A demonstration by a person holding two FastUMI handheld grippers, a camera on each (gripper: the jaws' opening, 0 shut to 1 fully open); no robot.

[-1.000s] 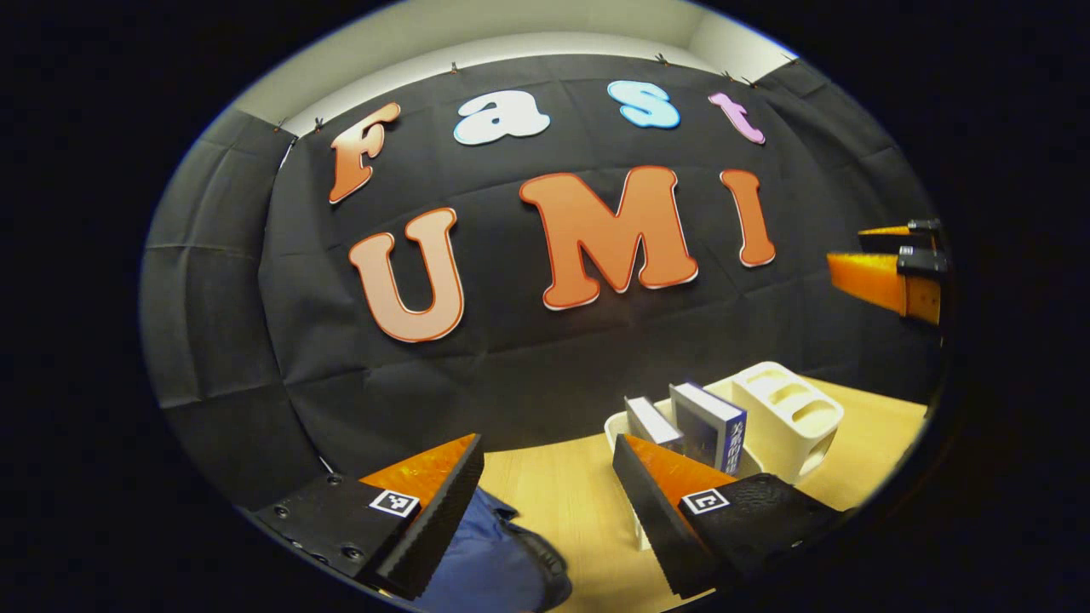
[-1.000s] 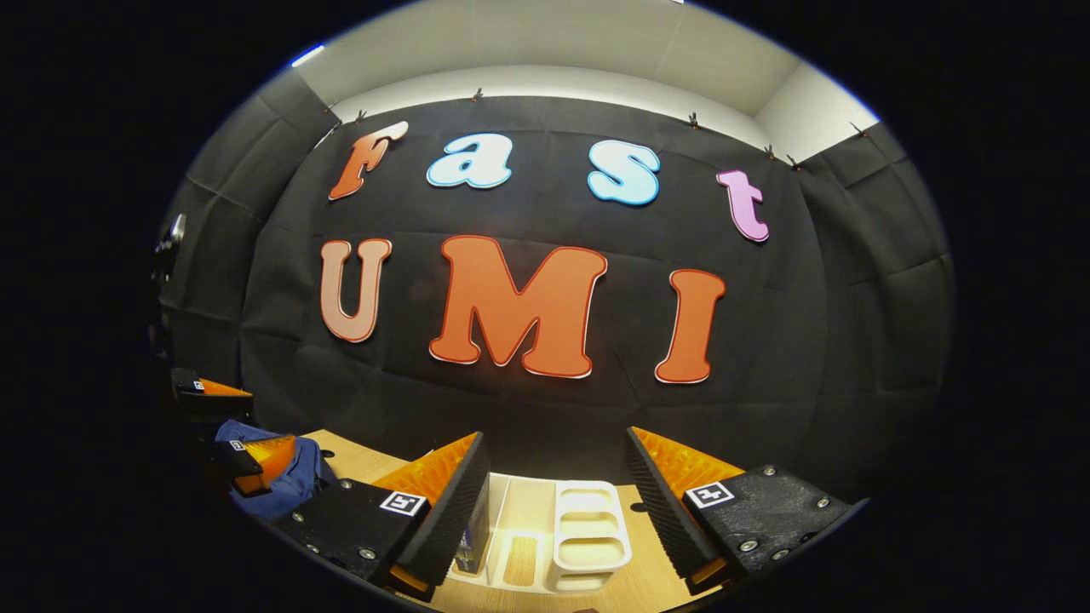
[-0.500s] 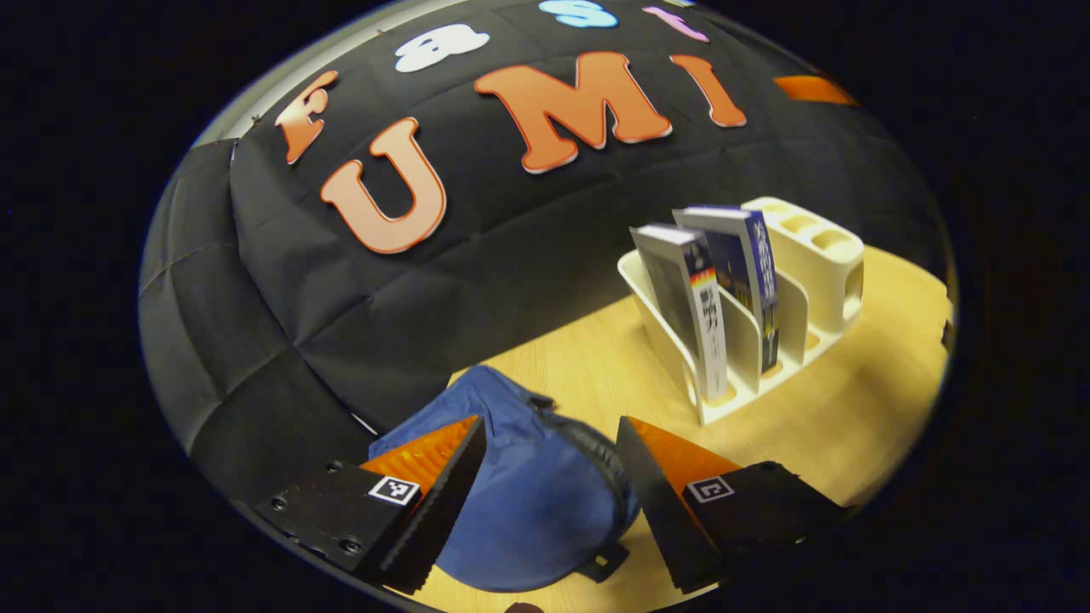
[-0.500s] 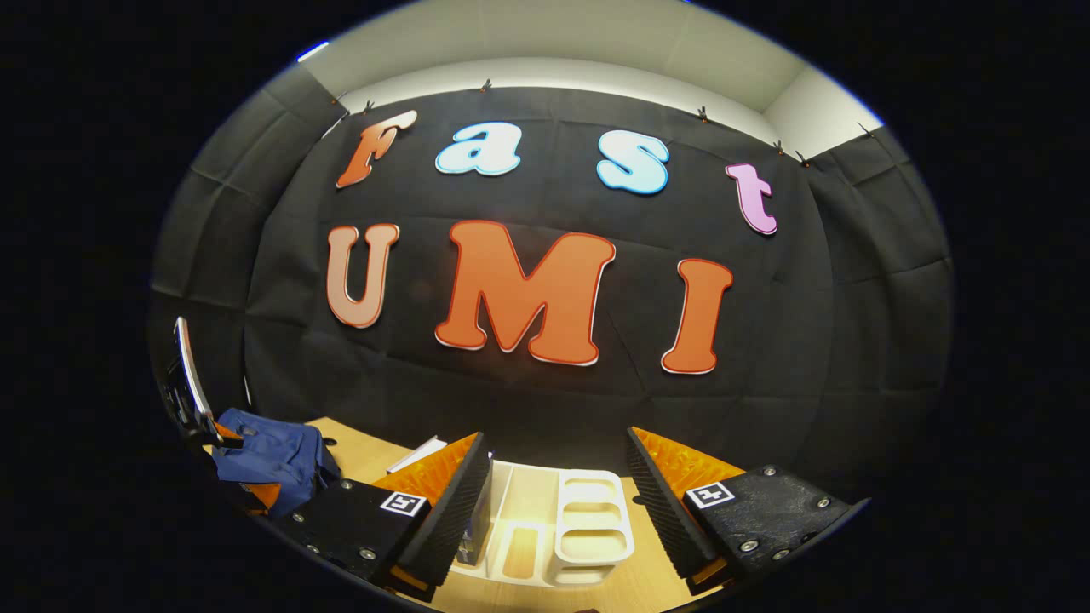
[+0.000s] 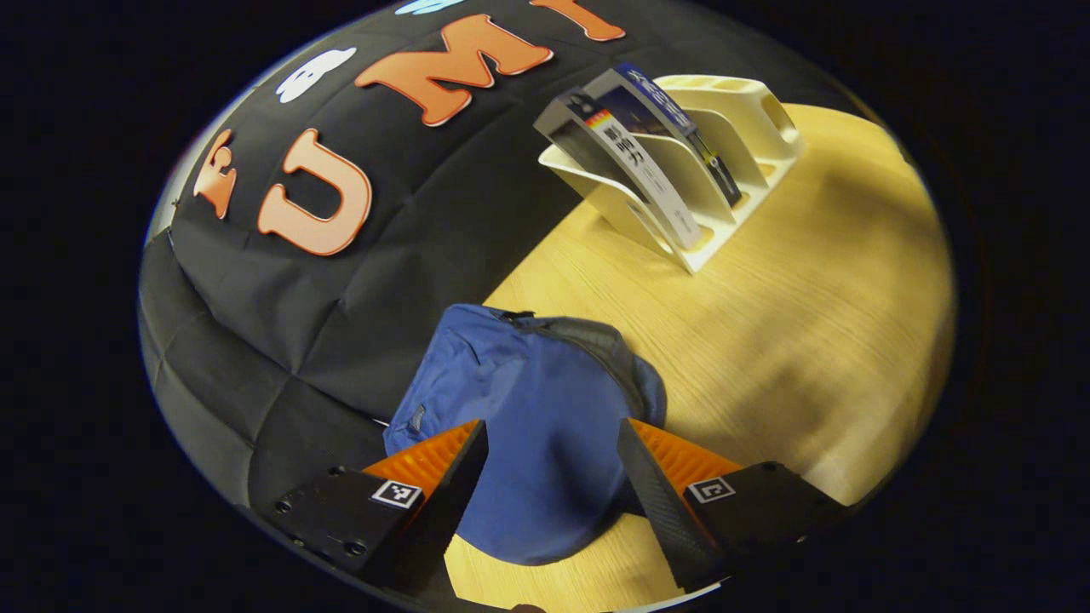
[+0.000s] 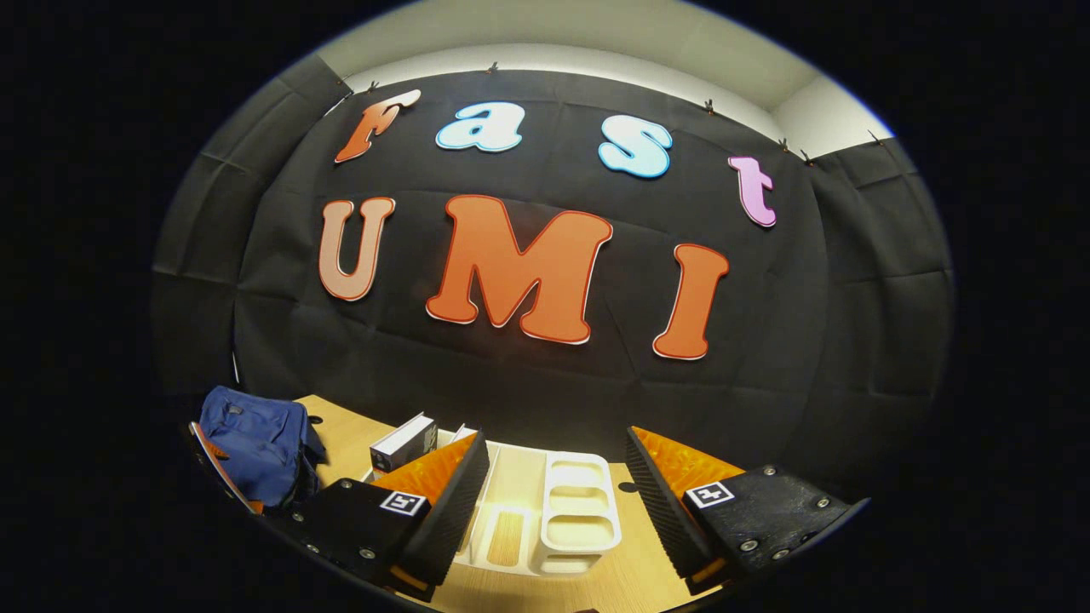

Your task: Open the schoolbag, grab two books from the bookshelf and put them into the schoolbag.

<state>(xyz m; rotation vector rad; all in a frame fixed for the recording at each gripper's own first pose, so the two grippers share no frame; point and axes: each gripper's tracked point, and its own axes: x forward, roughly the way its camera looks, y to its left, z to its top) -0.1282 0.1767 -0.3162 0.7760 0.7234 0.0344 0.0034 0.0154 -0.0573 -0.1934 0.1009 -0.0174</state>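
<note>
Bag zipper hard to make out in the left gripper view; can't tell if it's open. Schoolbag (image 5: 532,426) (blue, lies flat) is partly covered by the left gripper's (image 5: 552,489) fingers, near edge cut off. In the right gripper view the bag (image 6: 255,451) sits at far left, w/ a thin object at its lower edge, too cut off to ID. One book (image 6: 404,443) shows there; the second is mostly behind the right gripper's (image 6: 558,511) left finger.

Left gripper: tilted down over the bag, jaws apart, nothing between them, not touching the bag as far as visible. Right gripper: level, facing the booth wall, jaws apart, above the white bookshelf (image 6: 545,519), holding nothing.

Two books (image 5: 630,153) stand leaning in the bookshelf (image 5: 724,162) slots, spines out. Shelf's end part has empty compartments. Light wood table (image 5: 809,323); bag near the wall side, shelf well apart from it. Black cloth wall behind, pale ceiling strip above.
</note>
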